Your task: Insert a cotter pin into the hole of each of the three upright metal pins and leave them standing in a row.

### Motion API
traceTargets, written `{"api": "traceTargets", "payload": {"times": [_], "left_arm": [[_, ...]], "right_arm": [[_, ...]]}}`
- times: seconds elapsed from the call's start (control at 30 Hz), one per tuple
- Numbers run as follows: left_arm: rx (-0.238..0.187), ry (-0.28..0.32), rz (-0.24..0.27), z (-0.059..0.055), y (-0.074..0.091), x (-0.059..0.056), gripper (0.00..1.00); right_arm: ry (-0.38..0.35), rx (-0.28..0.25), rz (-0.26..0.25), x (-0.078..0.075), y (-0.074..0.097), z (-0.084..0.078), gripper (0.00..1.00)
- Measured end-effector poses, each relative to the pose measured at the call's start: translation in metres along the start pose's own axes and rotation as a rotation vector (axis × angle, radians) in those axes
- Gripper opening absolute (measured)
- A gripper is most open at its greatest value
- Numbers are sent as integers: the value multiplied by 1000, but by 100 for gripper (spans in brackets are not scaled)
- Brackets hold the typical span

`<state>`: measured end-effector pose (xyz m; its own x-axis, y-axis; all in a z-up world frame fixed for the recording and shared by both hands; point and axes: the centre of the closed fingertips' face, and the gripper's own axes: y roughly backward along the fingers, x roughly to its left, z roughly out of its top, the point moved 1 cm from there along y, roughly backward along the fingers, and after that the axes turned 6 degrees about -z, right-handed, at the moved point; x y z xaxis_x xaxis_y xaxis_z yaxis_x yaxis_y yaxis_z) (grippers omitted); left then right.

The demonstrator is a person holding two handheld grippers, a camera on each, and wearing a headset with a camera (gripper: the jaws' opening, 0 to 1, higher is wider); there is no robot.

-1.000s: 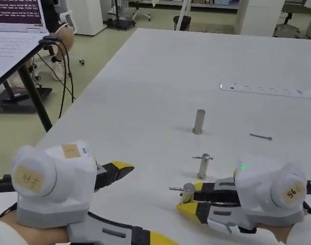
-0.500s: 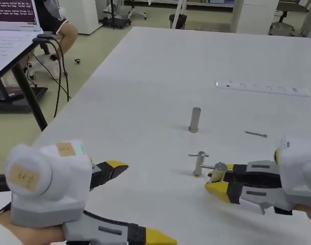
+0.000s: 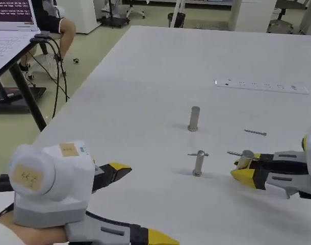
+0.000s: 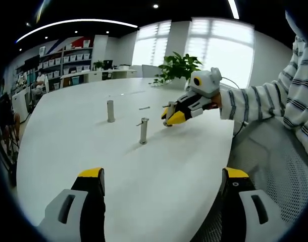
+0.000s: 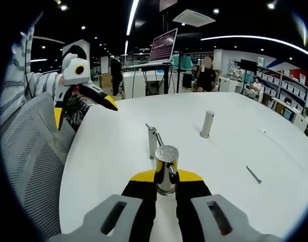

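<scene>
Laptop [image 3: 7, 30] sits on a separate desk at the far left, off the bench [image 3: 145, 76].

Left gripper [image 3: 139, 203]: low at the near left corner of the bench. Its yellow-tipped fingers [image 4: 91, 176] are spread wide apart with nothing between them. They point across the bench towards the pins.

Far pin [image 3: 194, 118]: upright near the bench centre, standing on its flanged foot. No cotter is in its hole.

Middle pin [image 3: 198, 163]: upright, nearer the person than the far pin and roughly in line with it. A cotter [image 3: 198, 154] passes through its top and sticks out on both sides.

Held pin [image 3: 244, 159]: right of the middle pin and apart from it, leaning slightly. A second cotter [image 3: 234, 152] runs through its head and sticks out towards the middle pin. I cannot tell whether its foot touches the bench.

Right gripper [image 3: 243, 173]: low over the bench at the right edge, lying near level. Its fingers [image 5: 144, 177] are closed tight on the shaft of the held pin, one on each side.

Loose cotter [image 3: 255, 132]: flat on the bench, beyond the right gripper and right of the far pin.

Power strip [image 3: 260, 87]: flat on the bench, well behind the pins.
</scene>
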<state>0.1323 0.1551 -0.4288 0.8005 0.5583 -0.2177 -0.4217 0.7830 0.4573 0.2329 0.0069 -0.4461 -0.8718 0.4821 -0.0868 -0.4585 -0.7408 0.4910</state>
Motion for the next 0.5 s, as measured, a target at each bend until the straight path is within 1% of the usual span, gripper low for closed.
{"api": "traceTargets", "payload": {"times": [0.17,0.4,0.5], "left_arm": [[0,9,1,-1,1,1,95],[14,17,4,-4,1,2,95],[22,38,4,-7,0,2,96]], "right_arm": [[-10,5,-5,-5,0,-4,8],[-26,6,1,-5,-3,-10,8],[-25,11,2,-5,-4,-13,8]]}}
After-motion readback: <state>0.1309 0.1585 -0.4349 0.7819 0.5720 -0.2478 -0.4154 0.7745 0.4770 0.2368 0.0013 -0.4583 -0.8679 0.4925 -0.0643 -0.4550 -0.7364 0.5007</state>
